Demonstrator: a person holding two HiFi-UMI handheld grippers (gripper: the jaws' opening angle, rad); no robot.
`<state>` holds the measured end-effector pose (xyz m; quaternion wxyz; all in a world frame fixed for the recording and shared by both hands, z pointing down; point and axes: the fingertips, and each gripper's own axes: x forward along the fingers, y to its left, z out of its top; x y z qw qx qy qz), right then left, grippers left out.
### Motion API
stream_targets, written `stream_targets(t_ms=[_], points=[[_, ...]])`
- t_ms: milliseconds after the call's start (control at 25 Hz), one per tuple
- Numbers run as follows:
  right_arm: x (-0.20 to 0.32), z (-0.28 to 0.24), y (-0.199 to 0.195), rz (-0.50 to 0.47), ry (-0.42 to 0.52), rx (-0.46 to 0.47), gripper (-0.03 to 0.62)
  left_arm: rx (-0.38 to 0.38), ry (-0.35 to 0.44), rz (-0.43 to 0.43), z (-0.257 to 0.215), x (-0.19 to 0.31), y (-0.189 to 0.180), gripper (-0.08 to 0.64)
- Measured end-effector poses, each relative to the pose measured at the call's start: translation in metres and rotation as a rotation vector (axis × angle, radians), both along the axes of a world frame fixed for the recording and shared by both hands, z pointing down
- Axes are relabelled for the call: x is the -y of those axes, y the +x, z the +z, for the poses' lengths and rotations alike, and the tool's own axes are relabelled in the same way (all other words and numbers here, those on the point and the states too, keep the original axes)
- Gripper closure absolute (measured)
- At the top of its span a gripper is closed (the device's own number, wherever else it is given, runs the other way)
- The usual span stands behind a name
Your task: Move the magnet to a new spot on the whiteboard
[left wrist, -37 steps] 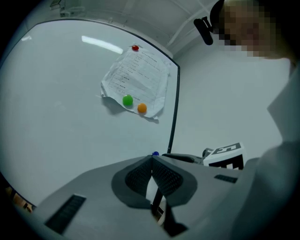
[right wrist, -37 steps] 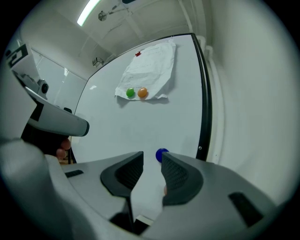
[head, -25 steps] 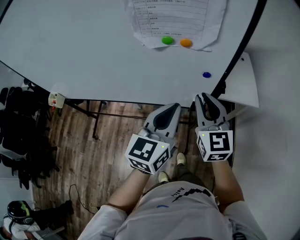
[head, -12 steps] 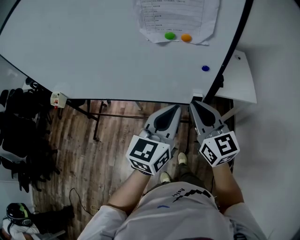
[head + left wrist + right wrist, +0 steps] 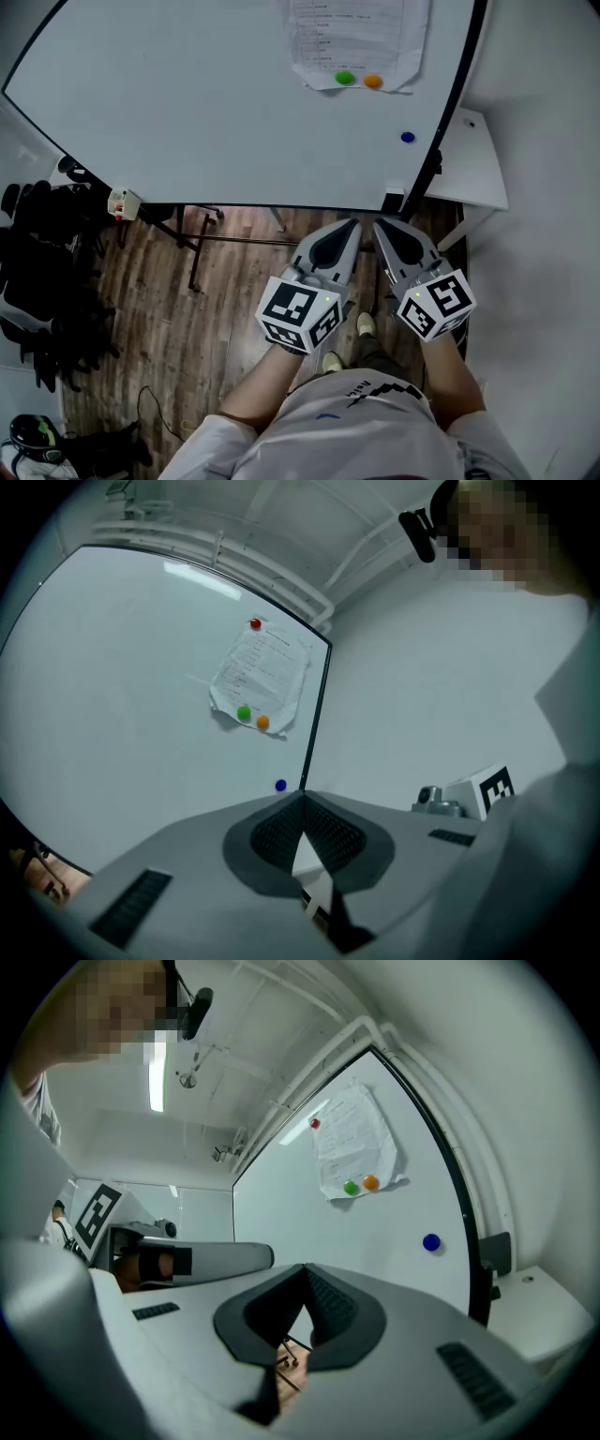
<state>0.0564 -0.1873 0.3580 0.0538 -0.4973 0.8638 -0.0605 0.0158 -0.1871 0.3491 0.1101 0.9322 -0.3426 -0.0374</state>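
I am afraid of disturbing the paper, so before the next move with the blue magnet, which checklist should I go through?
1. Blue magnet in plain sight on the whiteboard, nothing over it: ok.
2. Right claw empty: ok.
3. Right claw open enough to take the blue magnet: not ok, its jaws are together.
4. Left claw shut, empty and off the whiteboard: ok.
5. Bare whiteboard for a new spot, left of the paper: ok.
6. How firmly the blue magnet sticks: cannot tell.
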Motion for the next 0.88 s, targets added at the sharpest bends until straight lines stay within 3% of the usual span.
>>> stream_targets(t_ms=[880], points=[[-0.034, -0.016, -0.017, -0.001, 0.034, -0.018, 0.578, -0.016, 0.025, 0.006, -0.014, -0.033, -0.011, 0.551]])
